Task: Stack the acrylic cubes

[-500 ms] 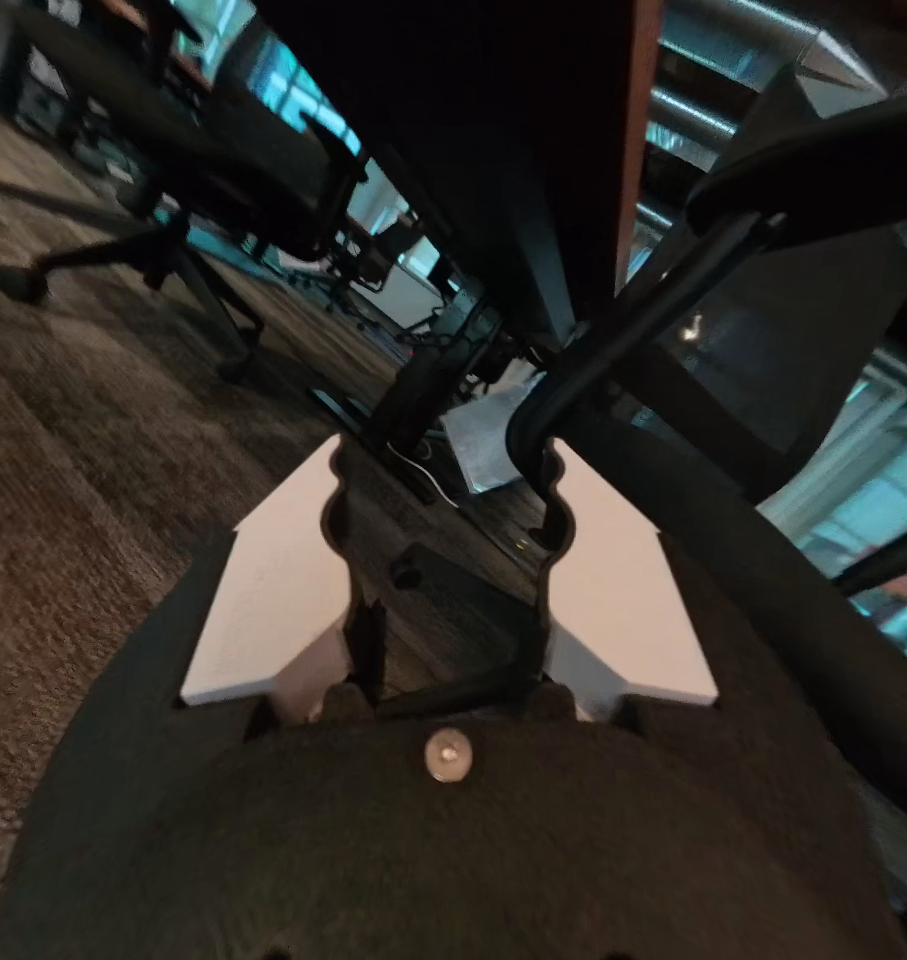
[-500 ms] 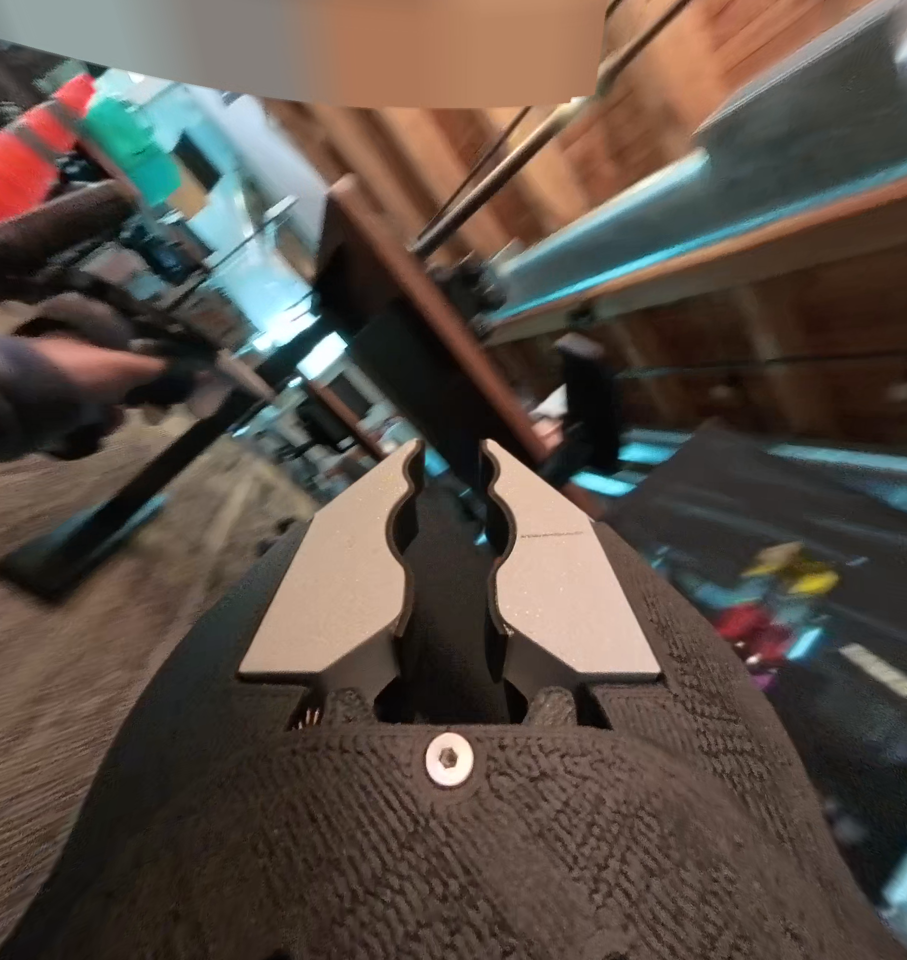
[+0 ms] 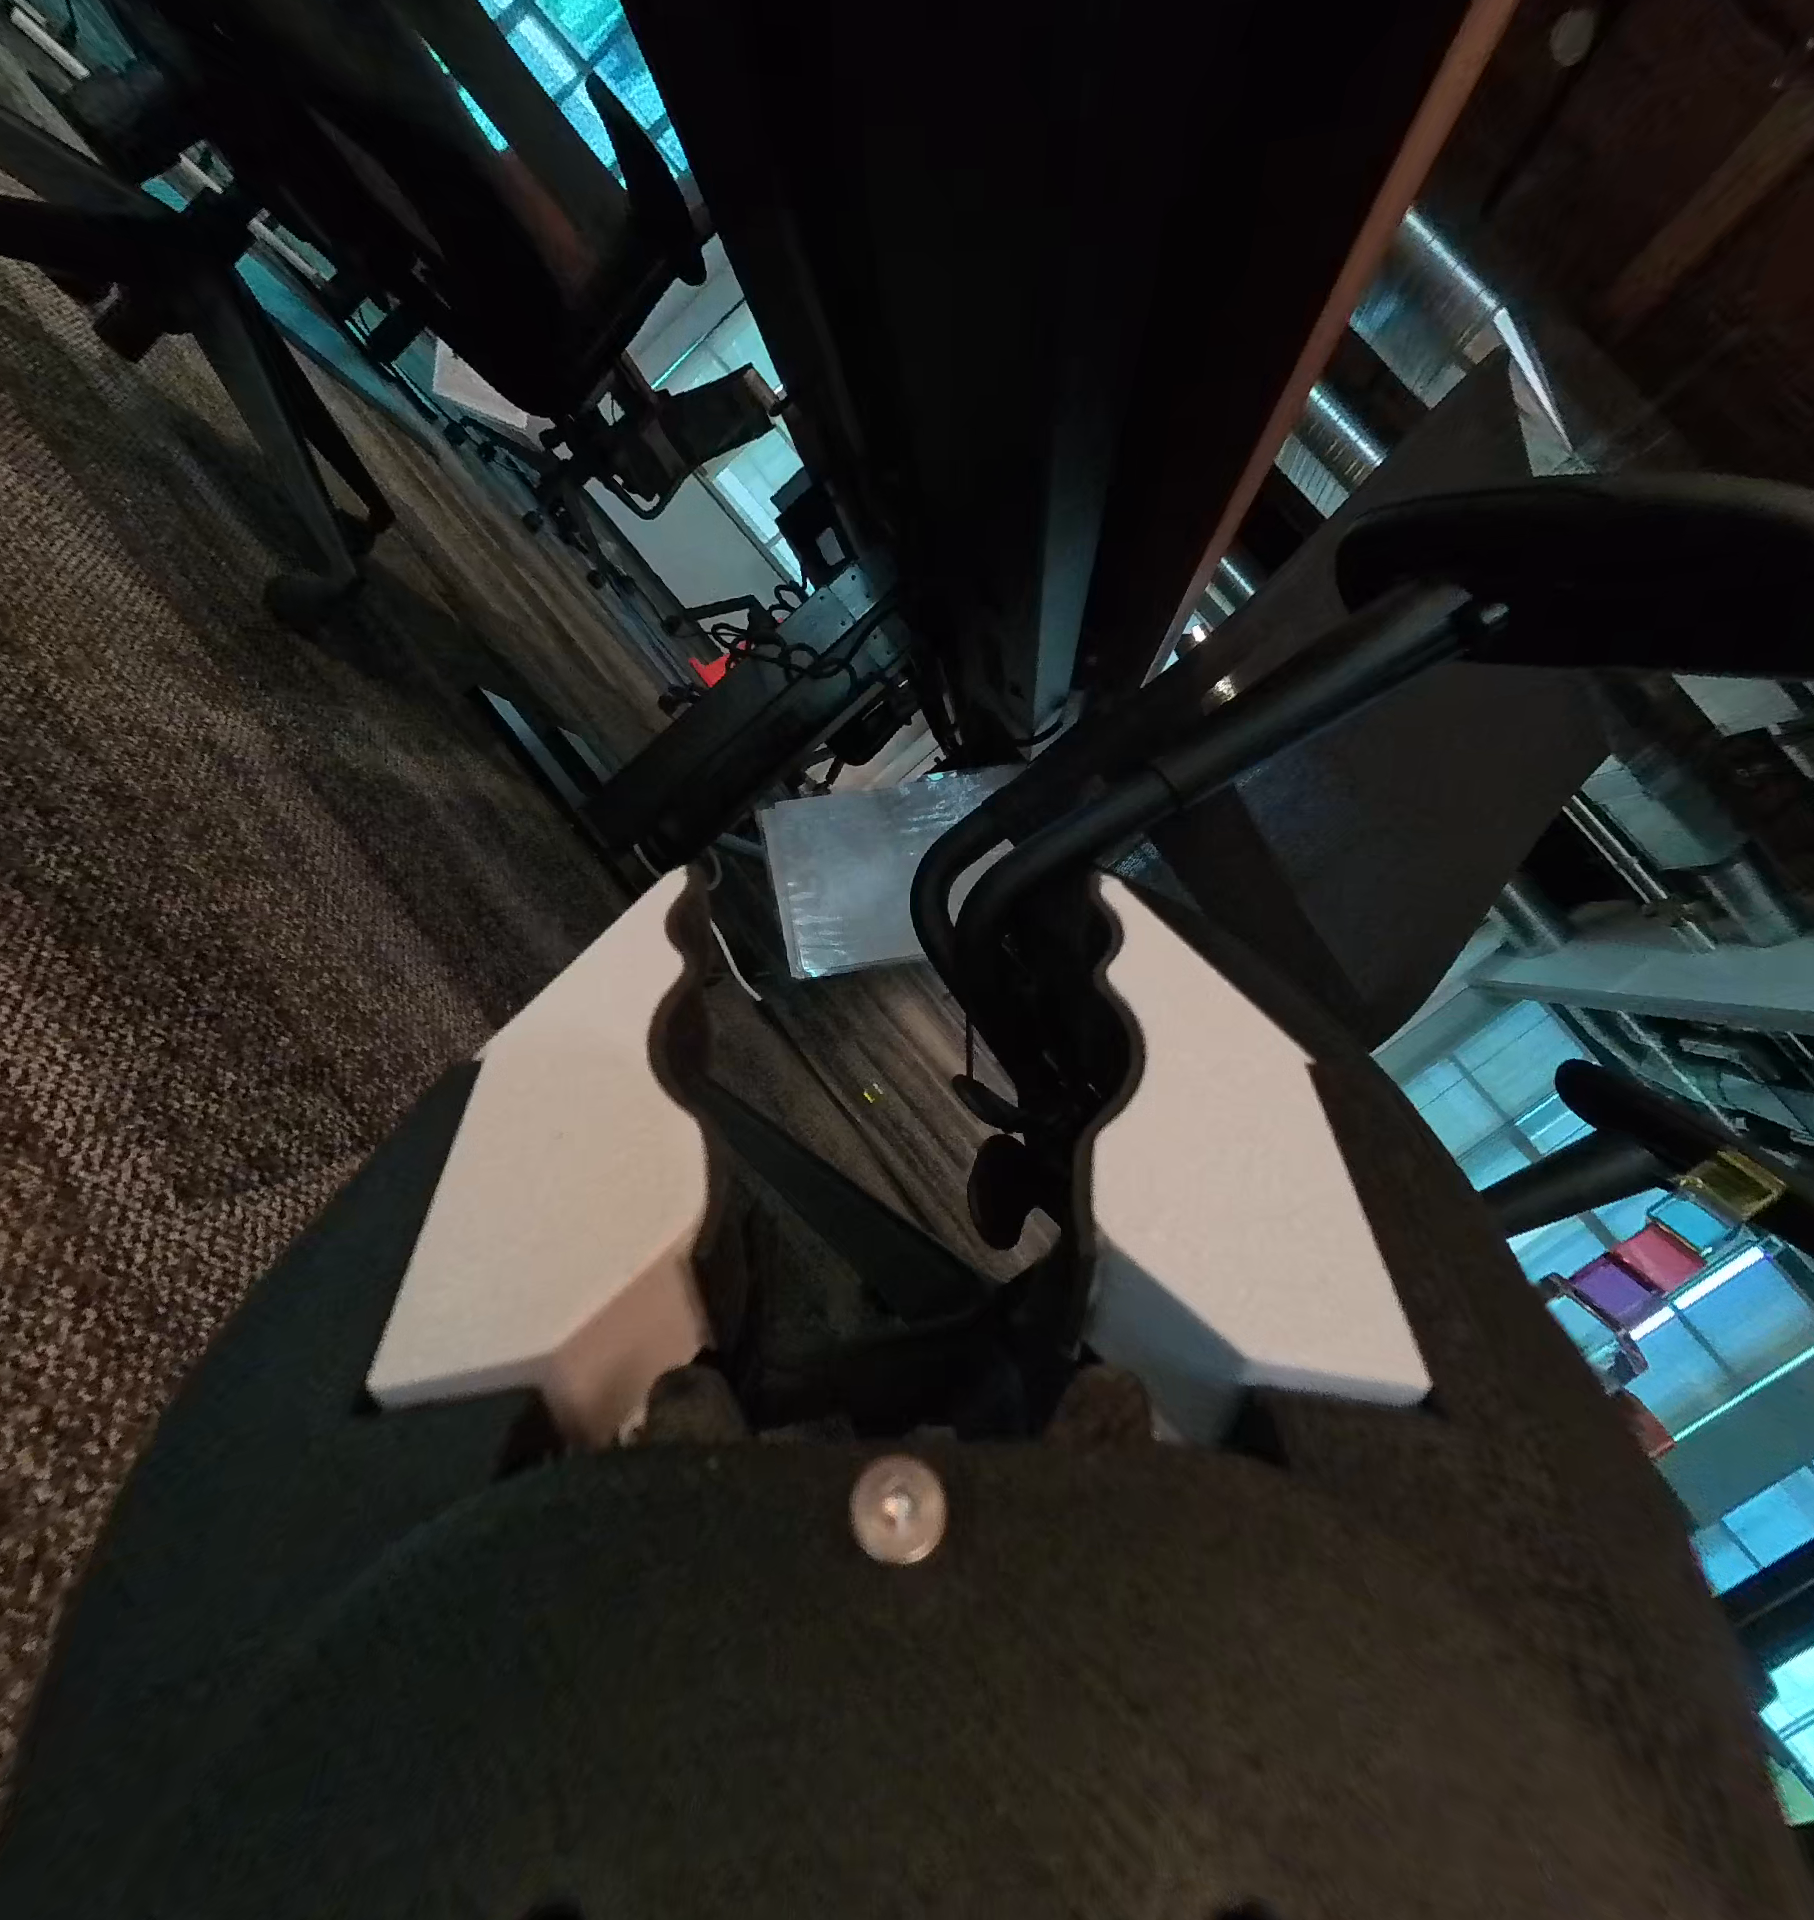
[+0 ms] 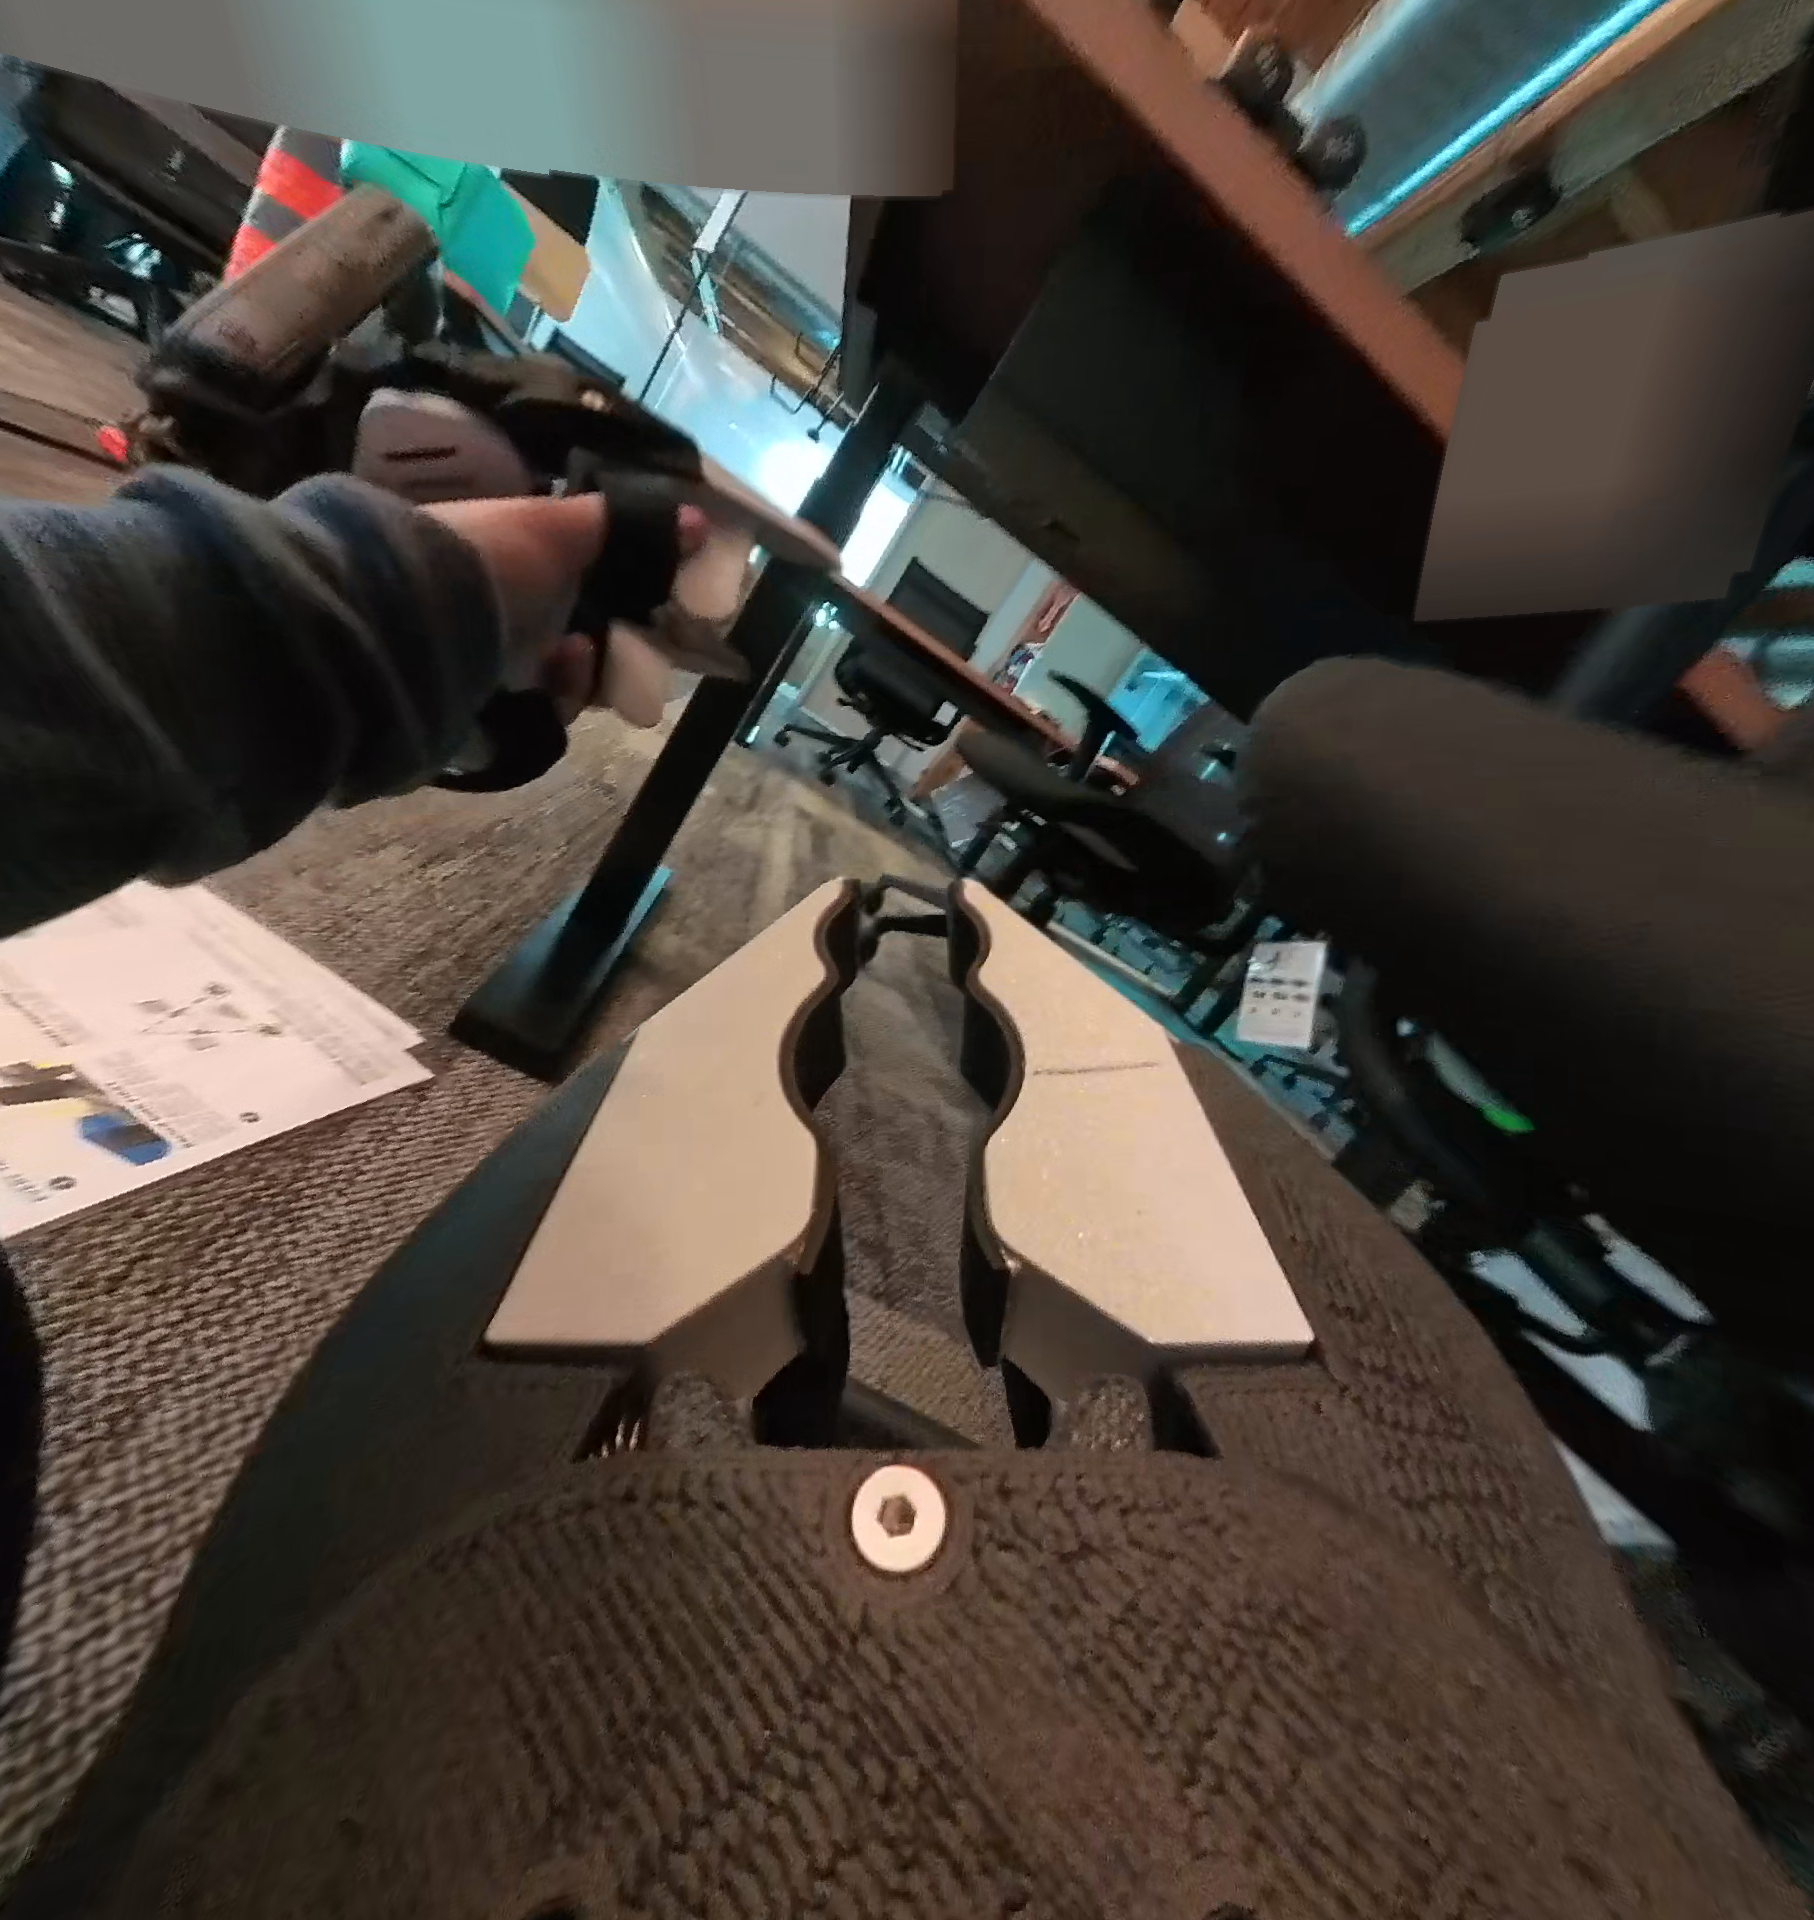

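Black chair armrest post (image 3: 1038,862) beside released left tongs (image 3: 898,904); right tongs (image 4: 903,894) narrow, bare.

The black chair frame (image 3: 1069,831) passes behind the left tongs' right finger (image 3: 1225,1143), contact unclear. The dark chair cushion (image 4: 1568,935) is blurred and runs off the right edge. The printed sheet (image 4: 134,1049) is cropped at left.

Printed sheet (image 4: 155,1049) on carpet, small white label (image 4: 1282,992): writing too small.

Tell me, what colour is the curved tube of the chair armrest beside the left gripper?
Black curved tube; the left wrist view shows it best.
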A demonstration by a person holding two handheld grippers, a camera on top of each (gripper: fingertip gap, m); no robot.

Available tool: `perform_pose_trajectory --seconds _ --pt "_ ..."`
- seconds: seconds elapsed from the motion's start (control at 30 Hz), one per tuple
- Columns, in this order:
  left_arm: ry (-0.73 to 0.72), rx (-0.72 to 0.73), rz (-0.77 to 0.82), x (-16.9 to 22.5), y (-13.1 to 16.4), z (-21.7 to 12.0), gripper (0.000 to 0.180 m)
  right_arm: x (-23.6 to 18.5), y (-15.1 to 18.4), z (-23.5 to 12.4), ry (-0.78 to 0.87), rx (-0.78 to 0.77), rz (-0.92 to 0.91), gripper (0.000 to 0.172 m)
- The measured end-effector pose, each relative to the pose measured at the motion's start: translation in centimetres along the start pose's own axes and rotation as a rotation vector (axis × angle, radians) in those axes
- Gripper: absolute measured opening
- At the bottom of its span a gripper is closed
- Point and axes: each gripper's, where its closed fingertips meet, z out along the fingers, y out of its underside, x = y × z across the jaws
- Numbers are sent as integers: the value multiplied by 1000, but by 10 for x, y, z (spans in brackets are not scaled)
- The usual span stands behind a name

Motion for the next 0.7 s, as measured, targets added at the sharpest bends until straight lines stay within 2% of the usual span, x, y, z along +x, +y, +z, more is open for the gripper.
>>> perform_pose_trajectory --seconds 0.2,0.33,0.53,0.7 --pt "-12 -23 34 1 6 4 70 0 10 -4 3 -30 30 16" --pt "-55 -16 97 -6 4 2 71 8 1 -17 26 -39 35 15" --pt "-70 95 287 11 -7 -6 71 28 -41 -64 98 -54 -59 15" --pt "-27 263 545 70 -29 -29 76 57 -91 -129 219 -51 -159 22"
